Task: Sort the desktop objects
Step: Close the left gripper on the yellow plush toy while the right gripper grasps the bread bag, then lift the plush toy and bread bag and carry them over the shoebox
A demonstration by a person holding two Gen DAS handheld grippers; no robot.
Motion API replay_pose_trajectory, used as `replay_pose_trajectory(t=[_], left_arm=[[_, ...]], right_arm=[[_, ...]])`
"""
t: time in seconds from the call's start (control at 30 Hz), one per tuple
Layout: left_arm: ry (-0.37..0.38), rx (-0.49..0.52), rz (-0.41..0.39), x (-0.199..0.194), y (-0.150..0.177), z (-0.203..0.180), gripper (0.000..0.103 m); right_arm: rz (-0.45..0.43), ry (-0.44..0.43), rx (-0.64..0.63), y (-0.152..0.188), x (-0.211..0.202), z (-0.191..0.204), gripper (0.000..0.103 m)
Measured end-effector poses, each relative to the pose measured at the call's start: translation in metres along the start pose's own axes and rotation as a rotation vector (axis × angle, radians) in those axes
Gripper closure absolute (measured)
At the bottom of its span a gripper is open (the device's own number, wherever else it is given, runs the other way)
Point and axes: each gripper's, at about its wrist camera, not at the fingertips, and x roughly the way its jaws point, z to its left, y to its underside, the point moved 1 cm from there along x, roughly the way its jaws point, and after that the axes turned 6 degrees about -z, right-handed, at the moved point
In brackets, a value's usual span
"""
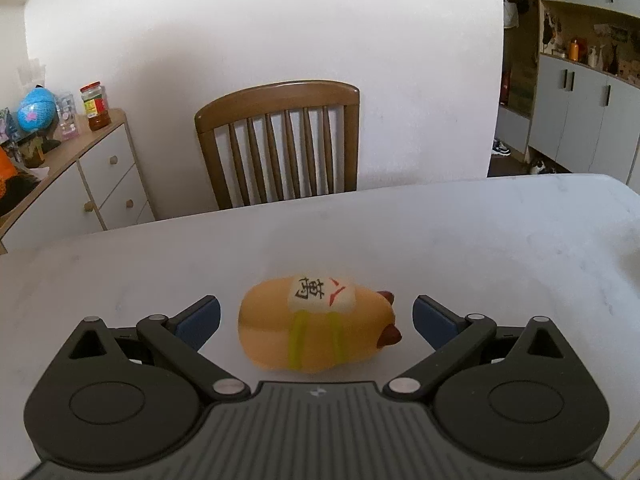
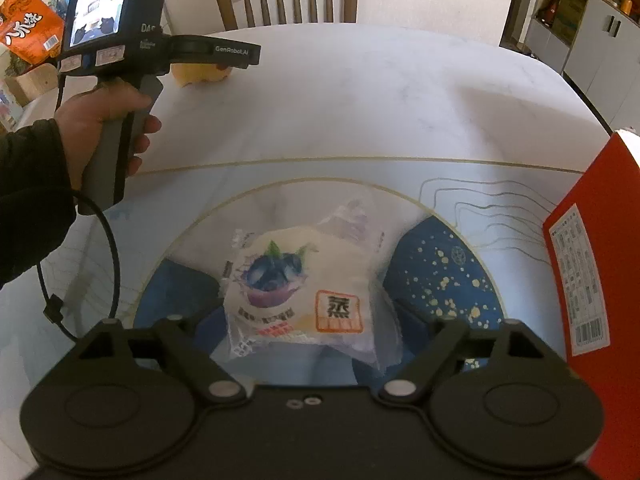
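Beyond the white table [image 1: 440,240], a wooden slat-back chair [image 1: 280,144] against a white wall [image 1: 280,28]; to the left, a white drawer cabinet [image 1: 108,176] with round wooden knobs and a wooden top; on that top, a red-lidded jar [image 1: 95,106] of dark sauce, a blue globe-like ball [image 1: 37,110] and small clear containers [image 1: 69,115], close together; further left, in the right wrist view, an orange printed box [image 2: 28,28]; far right, grey cupboards [image 1: 580,112] with dark handles, an open shelf above with an orange bottle [image 1: 574,49] and small ornaments; on the floor below, dark shoes [image 1: 501,147].
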Motion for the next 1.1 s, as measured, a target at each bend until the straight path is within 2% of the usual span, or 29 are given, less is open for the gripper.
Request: replay_pose_trajectory(t=[0.17, 0.33, 0.47, 0.87, 1.1], left_arm=[[-0.005, 0.011, -0.017, 0.000, 0.000, -0.002, 0.002], [-0.015, 0.009, -0.019, 0.001, 0.000, -0.002, 0.018], [-0.004, 0.003, -0.018, 0.000, 0.001, -0.002, 0.025], [0.010, -0.025, -0.008, -0.008, 0.002, 0.003, 0.028], [0.031, -0.049, -0.011, -0.032, 0.001, 0.008, 0.028]], right_arm=[[-0.032, 0.006, 0.002, -0.002, -0.002, 0.000, 0.024], [-0.052, 0.000, 0.004, -0.003, -0.005, -0.002, 0.031], [-0.054, -0.003, 0.008, -0.005, -0.004, -0.003, 0.032], [-0.065, -0.014, 0.017, -0.008, -0.007, -0.007, 0.043], [-0.080, -0.021, 0.005, -0.008, -0.012, -0.008, 0.044]])
